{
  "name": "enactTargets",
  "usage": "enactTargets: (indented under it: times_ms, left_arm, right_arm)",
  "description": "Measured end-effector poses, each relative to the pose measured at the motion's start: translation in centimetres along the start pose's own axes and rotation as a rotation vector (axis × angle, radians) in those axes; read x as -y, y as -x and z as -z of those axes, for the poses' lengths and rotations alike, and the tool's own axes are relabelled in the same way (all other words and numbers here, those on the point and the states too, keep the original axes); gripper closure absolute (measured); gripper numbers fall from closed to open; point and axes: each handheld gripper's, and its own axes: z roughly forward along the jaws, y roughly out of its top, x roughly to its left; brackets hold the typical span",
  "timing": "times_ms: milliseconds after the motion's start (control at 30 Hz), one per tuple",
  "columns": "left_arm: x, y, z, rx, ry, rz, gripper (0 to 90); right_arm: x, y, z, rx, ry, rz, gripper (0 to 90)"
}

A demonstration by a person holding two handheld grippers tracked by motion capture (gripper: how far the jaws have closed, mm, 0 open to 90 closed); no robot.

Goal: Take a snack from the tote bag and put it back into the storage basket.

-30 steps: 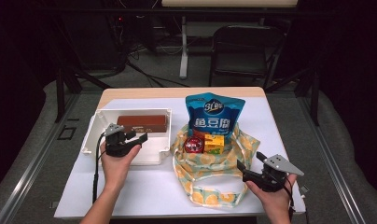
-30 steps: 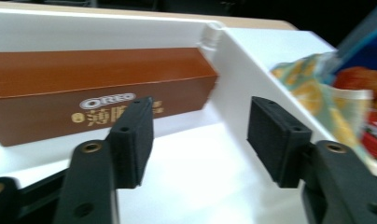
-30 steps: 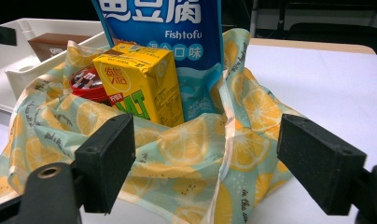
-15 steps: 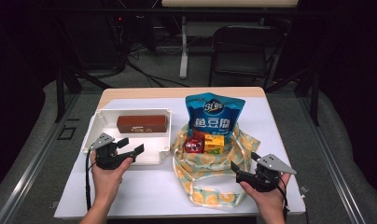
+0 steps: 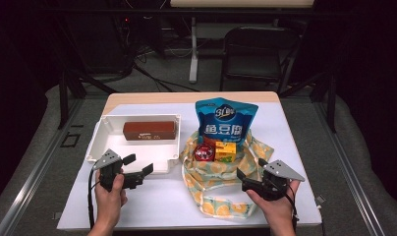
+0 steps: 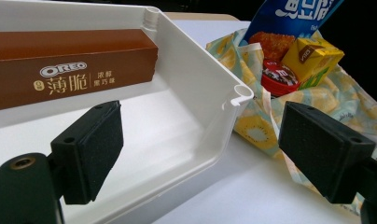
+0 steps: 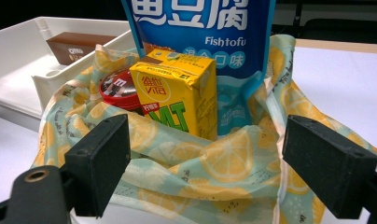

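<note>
the oreo box point(image 5: 149, 130) is lying flat in the white tray point(image 5: 99, 136) w/ its long axis running left-right across the worktop point(image 5: 162, 206), parallel to the tray's far wall. left tongs point(image 5: 136, 164) are hovering just outside the tray's near edge, jaws just been opening, nothing btwn them. right tongs point(image 5: 249, 167) are spread wide, released, facing the lemon-print bag point(image 5: 221, 179).
</note>
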Motion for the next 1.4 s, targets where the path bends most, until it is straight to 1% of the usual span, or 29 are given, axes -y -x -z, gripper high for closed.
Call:
enactTargets:
  times_ms: [100,133,167,300,433,533,633,833,1000,1067,1100,1267,1400]
  left_arm:
    - [0.3,0.0,0.1,-0.003,-0.005,-0.005,14.5]
    - [0.4,0.0,0.1,-0.006,-0.009,-0.012,15.0]
    - [0.4,0.0,0.2,-0.004,-0.006,-0.011,15.2]
    - [0.4,0.2,0.5,-0.016,0.001,-0.021,15.3]
    - [0.5,0.2,0.8,-0.025,0.003,-0.022,15.3]
    - [0.6,0.2,0.8,-0.028,0.005,-0.023,15.3]
    - [0.7,0.2,0.6,-0.028,-0.004,-0.027,15.3]
    - [0.8,0.2,0.4,-0.023,-0.020,-0.023,15.4]
    - [0.9,0.4,0.3,-0.020,-0.027,-0.035,15.5]
    - [0.9,0.4,0.2,-0.021,-0.027,-0.040,15.5]
    - [1.0,0.5,0.2,-0.020,-0.031,-0.035,15.5]
    - [1.0,0.6,0.1,-0.018,-0.033,-0.046,15.6]
    - [0.9,0.7,0.2,-0.018,-0.036,-0.045,15.6]
  right_arm:
    - [-0.1,-0.3,-0.3,-0.001,-0.006,0.003,15.4]
    - [-0.2,-0.4,-0.3,-0.001,-0.009,0.007,15.4]
    - [-0.2,-0.5,-0.4,-0.002,-0.009,0.008,15.4]
    - [-0.6,-1.1,-0.8,-0.012,-0.007,0.007,15.4]
    - [-1.1,-1.6,-1.4,-0.019,-0.001,0.011,15.4]
    - [-1.4,-2.1,-1.7,-0.017,0.003,0.008,15.2]
    - [-1.7,-2.3,-2.1,-0.010,0.001,0.007,15.1]
    - [-2.1,-2.9,-3.1,0.019,-0.008,-0.002,14.8]
    - [-2.2,-3.4,-4.0,0.040,-0.016,-0.018,14.6]
    - [-2.2,-3.6,-4.4,0.054,-0.023,-0.025,14.3]
    - [-2.2,-3.7,-4.6,0.062,-0.021,-0.031,14.3]
    - [-2.3,-4.1,-5.6,0.101,-0.022,-0.053,14.3]
    - [-2.3,-4.5,-6.4,0.127,-0.031,-0.071,12.5]
